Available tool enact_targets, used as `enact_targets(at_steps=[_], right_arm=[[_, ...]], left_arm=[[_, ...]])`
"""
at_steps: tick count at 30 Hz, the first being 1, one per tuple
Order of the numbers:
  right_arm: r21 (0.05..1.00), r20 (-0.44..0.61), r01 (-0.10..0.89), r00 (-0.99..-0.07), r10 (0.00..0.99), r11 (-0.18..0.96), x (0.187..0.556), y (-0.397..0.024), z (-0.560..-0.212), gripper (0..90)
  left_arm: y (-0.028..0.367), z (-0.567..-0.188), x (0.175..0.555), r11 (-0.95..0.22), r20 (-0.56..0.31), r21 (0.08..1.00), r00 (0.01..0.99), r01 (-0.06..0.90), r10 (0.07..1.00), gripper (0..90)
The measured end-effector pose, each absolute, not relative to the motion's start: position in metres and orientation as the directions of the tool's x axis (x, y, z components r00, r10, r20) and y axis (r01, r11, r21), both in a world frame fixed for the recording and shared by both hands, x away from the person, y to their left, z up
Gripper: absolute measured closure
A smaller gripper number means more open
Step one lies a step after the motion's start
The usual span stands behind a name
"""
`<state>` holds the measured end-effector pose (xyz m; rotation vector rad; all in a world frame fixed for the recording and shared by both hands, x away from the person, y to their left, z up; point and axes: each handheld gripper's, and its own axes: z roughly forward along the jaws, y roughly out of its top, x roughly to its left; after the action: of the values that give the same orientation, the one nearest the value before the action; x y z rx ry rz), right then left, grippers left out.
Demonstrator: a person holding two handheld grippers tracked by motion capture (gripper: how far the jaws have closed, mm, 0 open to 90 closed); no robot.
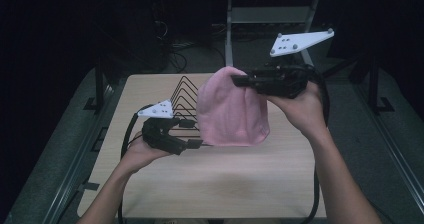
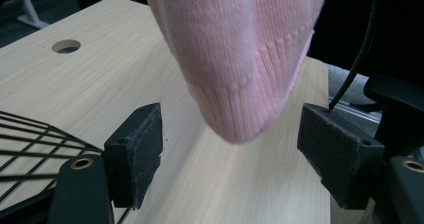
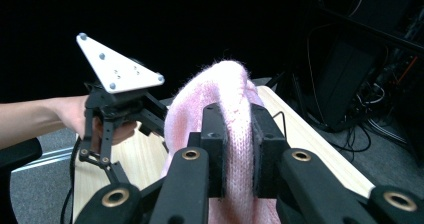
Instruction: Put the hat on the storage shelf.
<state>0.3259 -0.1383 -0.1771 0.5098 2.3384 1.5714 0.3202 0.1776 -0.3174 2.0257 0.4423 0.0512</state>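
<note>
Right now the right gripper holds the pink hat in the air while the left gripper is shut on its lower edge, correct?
Not quite: the left gripper is open, its jaws apart beside the pink hat, as the left gripper view shows. The right gripper does hold it up.

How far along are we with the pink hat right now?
Done: the pink hat is lifted off the table, pinched near its top by the right tool. In hand: the open left tool sits just under the hanging brim. Left: gripping that brim; the wire rack holds nothing.
</note>
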Motion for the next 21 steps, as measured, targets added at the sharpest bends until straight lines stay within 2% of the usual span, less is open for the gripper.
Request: enact_targets(at_steps=[4, 7, 12, 15, 17, 21], right_arm=[[0.932, -0.032, 0.129, -0.903, 0.429, 0.340, 0.327, -0.134, -0.175, 79.4], [0.935, -0.033, 0.121, -0.906, 0.422, 0.335, 0.328, -0.130, -0.174, 79.4], [0.936, -0.039, 0.112, -0.909, 0.414, 0.333, 0.331, -0.124, -0.174, 79.3], [0.938, -0.042, 0.108, -0.909, 0.415, 0.329, 0.333, -0.123, -0.175, 79.3], [0.937, -0.052, 0.103, -0.905, 0.422, 0.335, 0.334, -0.122, -0.174, 79.3], [0.932, -0.074, 0.097, -0.892, 0.446, 0.350, 0.340, -0.119, -0.174, 79.3]], left_arm=[[0.178, -0.319, 0.329, -0.401, -0.201, 0.862, 0.935, 0.311, 0.292, 28.6], [0.178, -0.320, 0.334, -0.397, -0.234, 0.858, 0.936, 0.326, 0.263, 35.3], [0.181, -0.318, 0.335, -0.394, -0.227, 0.867, 0.946, 0.305, 0.234, 61.5], [0.184, -0.314, 0.335, -0.409, -0.193, 0.869, 0.952, 0.278, 0.236, 77.6], [0.186, -0.312, 0.338, -0.422, -0.181, 0.865, 0.953, 0.272, 0.244, 81.2], [0.190, -0.305, 0.347, -0.454, -0.157, 0.849, 0.949, 0.272, 0.275, 82.0]])
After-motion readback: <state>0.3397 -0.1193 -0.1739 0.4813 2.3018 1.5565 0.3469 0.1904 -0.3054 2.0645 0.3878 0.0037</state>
